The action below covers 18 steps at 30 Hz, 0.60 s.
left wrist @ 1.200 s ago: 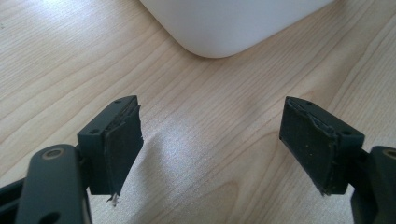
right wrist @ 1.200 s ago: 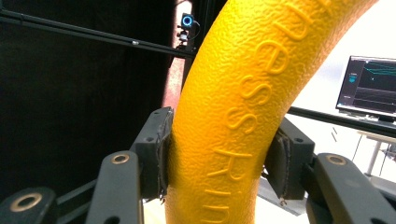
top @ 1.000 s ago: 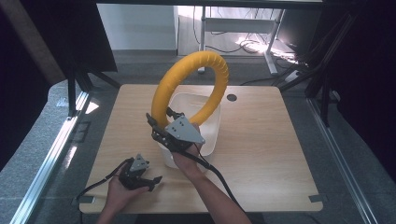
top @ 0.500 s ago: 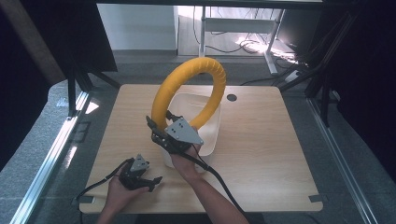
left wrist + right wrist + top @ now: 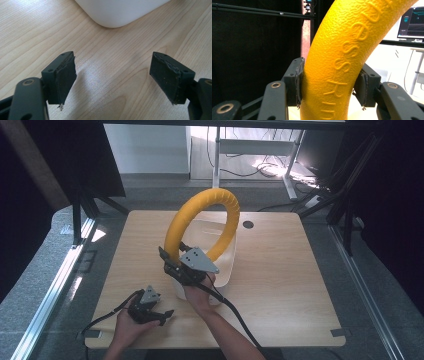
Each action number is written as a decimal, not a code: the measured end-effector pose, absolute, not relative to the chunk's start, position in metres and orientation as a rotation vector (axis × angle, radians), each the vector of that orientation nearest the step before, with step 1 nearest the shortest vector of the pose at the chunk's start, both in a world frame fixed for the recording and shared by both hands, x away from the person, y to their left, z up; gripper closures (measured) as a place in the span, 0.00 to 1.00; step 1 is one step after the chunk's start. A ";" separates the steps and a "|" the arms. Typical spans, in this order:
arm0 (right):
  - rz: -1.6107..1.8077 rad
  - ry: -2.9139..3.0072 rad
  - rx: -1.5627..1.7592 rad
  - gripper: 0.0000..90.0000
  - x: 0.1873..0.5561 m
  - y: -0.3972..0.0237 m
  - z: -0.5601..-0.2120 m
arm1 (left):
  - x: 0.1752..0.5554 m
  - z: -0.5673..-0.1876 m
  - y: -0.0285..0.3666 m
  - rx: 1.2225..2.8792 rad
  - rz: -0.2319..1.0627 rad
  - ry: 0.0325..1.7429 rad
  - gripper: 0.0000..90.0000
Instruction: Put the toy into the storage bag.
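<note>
Thick yellow textured foam ring point(image 5: 202, 222) standing upright over the white rounded plastic tub point(image 5: 226, 265) mid-surface, pinched at its lower left arc by the right tongs point(image 5: 329, 86). Left tongs point(image 5: 112, 77) spread, idle, low over the pale wooden surface point(image 5: 300, 280). Risk: springy foam squirming free, toppling beside the tub.

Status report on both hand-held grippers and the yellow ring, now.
Right hand-held gripper clamped on yellow ring, ring upright over white tub. Left hand-held gripper open, empty, low over table. Nothing in the way.
</note>
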State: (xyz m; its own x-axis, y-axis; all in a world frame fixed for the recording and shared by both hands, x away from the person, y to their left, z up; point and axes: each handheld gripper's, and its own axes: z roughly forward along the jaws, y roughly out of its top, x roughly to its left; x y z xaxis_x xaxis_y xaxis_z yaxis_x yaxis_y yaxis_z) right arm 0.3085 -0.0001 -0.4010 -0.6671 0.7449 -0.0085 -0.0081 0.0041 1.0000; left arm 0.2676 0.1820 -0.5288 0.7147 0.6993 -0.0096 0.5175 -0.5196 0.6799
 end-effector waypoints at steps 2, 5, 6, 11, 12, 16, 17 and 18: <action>1.717 1.729 0.773 0.53 0.309 0.000 -0.402 | 0.268 -0.529 0.182 2.242 0.348 0.920 0.24; 1.715 1.731 0.784 0.52 0.310 0.000 -0.404 | 0.268 -0.529 0.182 2.243 0.346 0.919 0.23; 1.712 1.736 0.797 0.52 0.310 0.000 -0.405 | 0.268 -0.529 0.182 2.243 0.347 0.919 0.24; 1.711 1.750 0.823 0.52 0.311 -0.001 -0.406 | 0.268 -0.529 0.182 2.243 0.345 0.919 0.24; 1.711 1.760 0.843 0.52 0.310 -0.002 -0.404 | 0.268 -0.529 0.182 2.243 0.345 0.919 0.23; 1.716 1.790 0.876 0.52 0.308 -0.003 -0.400 | 0.268 -0.529 0.181 2.244 0.340 0.919 0.24; 1.694 1.798 0.897 0.52 0.310 -0.003 -0.402 | 0.268 -0.529 0.181 2.244 0.342 0.919 0.24; 1.685 1.804 0.897 0.52 0.310 -0.002 -0.403 | 0.268 -0.529 0.181 2.243 0.343 0.920 0.23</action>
